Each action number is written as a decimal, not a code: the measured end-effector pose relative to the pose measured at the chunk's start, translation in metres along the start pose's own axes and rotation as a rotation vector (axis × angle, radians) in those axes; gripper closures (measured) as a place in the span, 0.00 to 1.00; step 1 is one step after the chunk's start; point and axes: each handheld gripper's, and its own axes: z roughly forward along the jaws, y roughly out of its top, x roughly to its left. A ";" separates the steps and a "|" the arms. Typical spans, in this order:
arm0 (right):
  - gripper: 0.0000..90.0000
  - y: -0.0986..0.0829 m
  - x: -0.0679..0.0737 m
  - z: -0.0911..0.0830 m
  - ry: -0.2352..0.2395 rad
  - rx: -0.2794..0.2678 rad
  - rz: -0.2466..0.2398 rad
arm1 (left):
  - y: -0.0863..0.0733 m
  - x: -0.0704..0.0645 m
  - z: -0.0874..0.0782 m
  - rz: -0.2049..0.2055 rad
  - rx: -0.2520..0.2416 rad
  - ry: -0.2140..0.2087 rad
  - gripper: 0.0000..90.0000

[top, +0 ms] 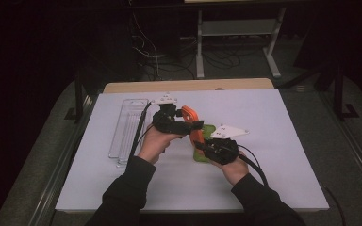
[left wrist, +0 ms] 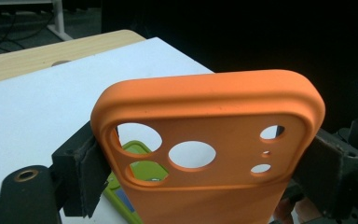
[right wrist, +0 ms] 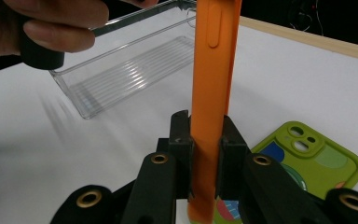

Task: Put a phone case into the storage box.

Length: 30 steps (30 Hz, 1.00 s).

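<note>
An orange phone case is held upright above the white table. My left gripper is shut across its width; in the left gripper view the pads press on both long sides just under the camera cut-outs of the orange case. My right gripper is shut on the same case; the right gripper view has the orange case edge-on, pinched front and back by the right gripper. A green phone case lies flat on the table below, also seen as the green case.
A clear plastic tray lies lengthwise at the left of the table, shown closer as the clear tray. The person's left hand grips a handle above it. A wooden table edge runs along the far side.
</note>
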 end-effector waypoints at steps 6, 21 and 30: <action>0.71 -0.001 -0.003 -0.003 0.029 0.036 -0.007 | 0.002 0.000 -0.001 0.016 0.018 0.002 0.17; 0.14 -0.027 -0.030 -0.035 -0.013 0.146 0.010 | 0.023 0.016 -0.022 0.061 0.045 0.077 0.17; 0.00 -0.054 -0.042 -0.053 -0.026 0.180 -0.007 | 0.041 0.032 -0.049 0.070 0.031 0.124 0.17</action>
